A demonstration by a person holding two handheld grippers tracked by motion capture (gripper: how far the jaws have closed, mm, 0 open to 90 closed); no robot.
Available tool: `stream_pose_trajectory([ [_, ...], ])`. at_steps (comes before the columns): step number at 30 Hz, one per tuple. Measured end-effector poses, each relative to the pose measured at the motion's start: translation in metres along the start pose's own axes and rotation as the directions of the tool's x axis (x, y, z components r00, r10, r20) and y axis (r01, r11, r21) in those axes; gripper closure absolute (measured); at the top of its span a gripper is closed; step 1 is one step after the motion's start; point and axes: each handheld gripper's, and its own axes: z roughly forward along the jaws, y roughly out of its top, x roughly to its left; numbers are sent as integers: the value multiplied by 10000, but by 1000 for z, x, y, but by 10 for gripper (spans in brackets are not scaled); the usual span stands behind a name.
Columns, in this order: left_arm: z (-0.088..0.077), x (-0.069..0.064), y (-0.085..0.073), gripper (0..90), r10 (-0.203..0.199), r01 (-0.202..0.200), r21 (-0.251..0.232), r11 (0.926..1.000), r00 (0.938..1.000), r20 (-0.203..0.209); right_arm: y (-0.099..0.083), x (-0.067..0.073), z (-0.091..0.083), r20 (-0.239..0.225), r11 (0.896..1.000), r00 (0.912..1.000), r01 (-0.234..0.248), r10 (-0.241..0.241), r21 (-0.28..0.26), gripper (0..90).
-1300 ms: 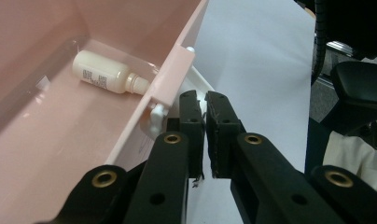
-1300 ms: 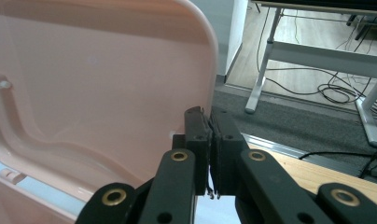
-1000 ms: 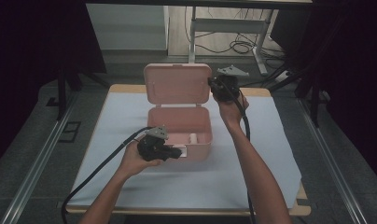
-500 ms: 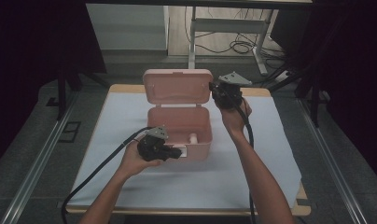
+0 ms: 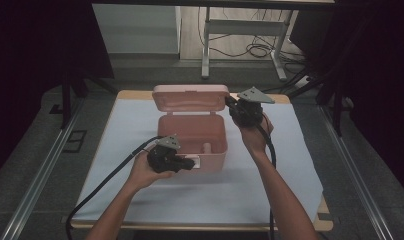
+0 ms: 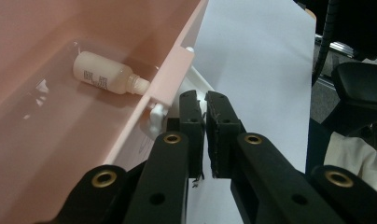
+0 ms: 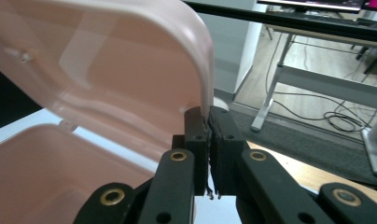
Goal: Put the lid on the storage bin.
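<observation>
The pink box sat mid-table on the white sheet, lid upright, a small white bottle lying inside. The left gripper was closed on the white front latch; the right gripper pinched the lid's edge.

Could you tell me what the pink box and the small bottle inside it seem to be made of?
The pink box looks like moulded plastic, smooth and semi-glossy: soft highlights, rounded lid edge. The small bottle seems to be milky, translucent plastic with a printed label, though glass can't be ruled out.
</observation>
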Motion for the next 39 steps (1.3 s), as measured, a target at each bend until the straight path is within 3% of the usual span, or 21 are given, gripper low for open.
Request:
stream_pose_trajectory([
  [11,0,0,0,859,58,-58,-1,10000,10000,-21,-12,-3,-17,-908,9987,9947,-480,492,157,835],
  [19,0,0,0,857,87,-87,20,10000,9999,-51,-18,-6,-29,-1619,9946,9814,-1021,1036,177,831],
  [24,0,-1,0,856,126,-126,27,9999,9999,-102,-22,-5,-34,-1839,9947,9776,-985,1021,287,821],
  [39,1,-2,-1,853,77,-77,-13,10000,9999,-130,-43,-6,-46,-2613,9848,9516,-1382,1615,1056,807],
])
